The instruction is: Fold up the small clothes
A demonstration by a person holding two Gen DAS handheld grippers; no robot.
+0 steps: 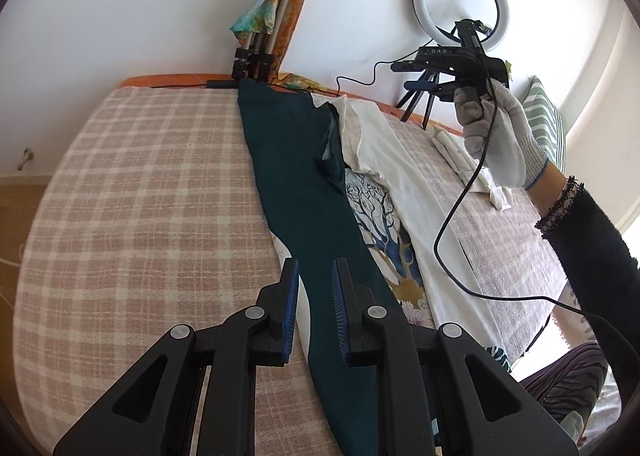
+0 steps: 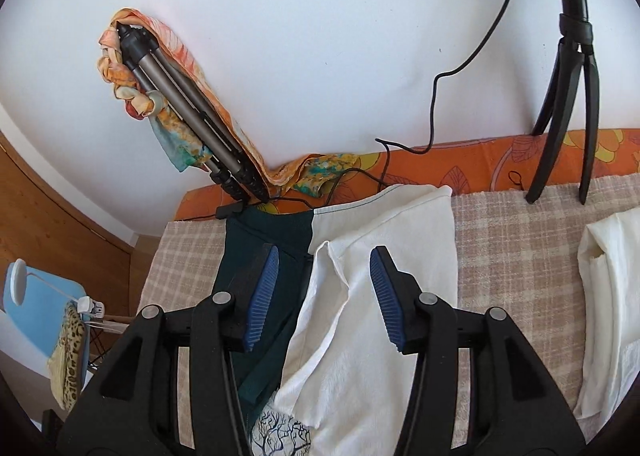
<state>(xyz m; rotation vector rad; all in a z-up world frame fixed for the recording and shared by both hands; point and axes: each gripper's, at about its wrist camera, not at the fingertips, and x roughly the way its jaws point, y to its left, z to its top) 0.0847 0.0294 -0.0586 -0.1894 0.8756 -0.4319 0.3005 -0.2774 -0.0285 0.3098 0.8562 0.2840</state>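
left wrist: left gripper [image 1: 315, 288] fingers apart, empty, hovering over the dark green garment [image 1: 296, 184] laid along the checked blanket [image 1: 140, 196]; white shirt [image 1: 384, 152] just beside it; gloved right hand [image 1: 496, 136] raised | right wrist: right gripper [image 2: 324, 296] fingers apart, empty, above green garment [image 2: 260, 248] and white shirt [image 2: 384, 224]; tripod [image 2: 568, 104] behind

A bed with a checked blanket [image 1: 140, 196] carries a dark green garment [image 1: 296, 184], with a white shirt [image 1: 384, 160] right of it.
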